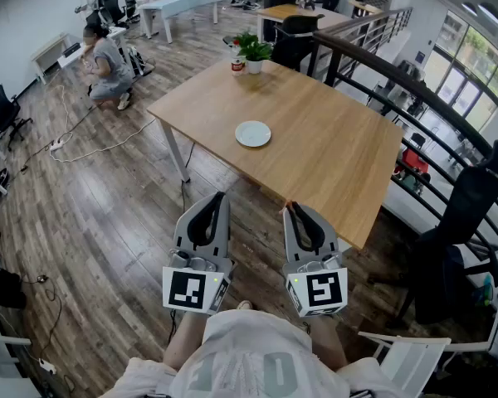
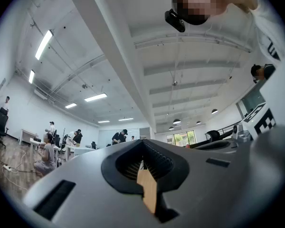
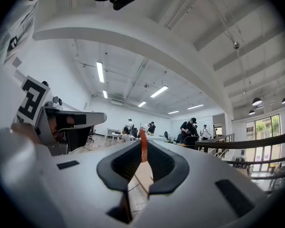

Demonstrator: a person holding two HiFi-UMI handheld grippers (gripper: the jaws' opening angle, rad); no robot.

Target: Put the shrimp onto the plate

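Observation:
A small white plate (image 1: pixel 253 133) lies empty near the middle of the wooden table (image 1: pixel 332 164). Both grippers are held close to my body, short of the table's near edge and pointing toward it. My right gripper (image 1: pixel 289 209) is shut on a thin orange shrimp (image 1: pixel 287 205), which sticks out past the jaw tips. In the right gripper view the shrimp (image 3: pixel 143 148) stands pinched between the black pads (image 3: pixel 121 163). My left gripper (image 1: pixel 220 196) is shut with nothing in it; in the left gripper view (image 2: pixel 142 145) only a sliver of table shows through the gap.
A potted plant (image 1: pixel 254 53) and a red can (image 1: pixel 238 65) stand at the table's far corner. A dark railing (image 1: pixel 415 98) runs along the right, with a black chair (image 1: pixel 461 222) behind it. A white chair (image 1: pixel 407 359) is at lower right. People work at the far desks.

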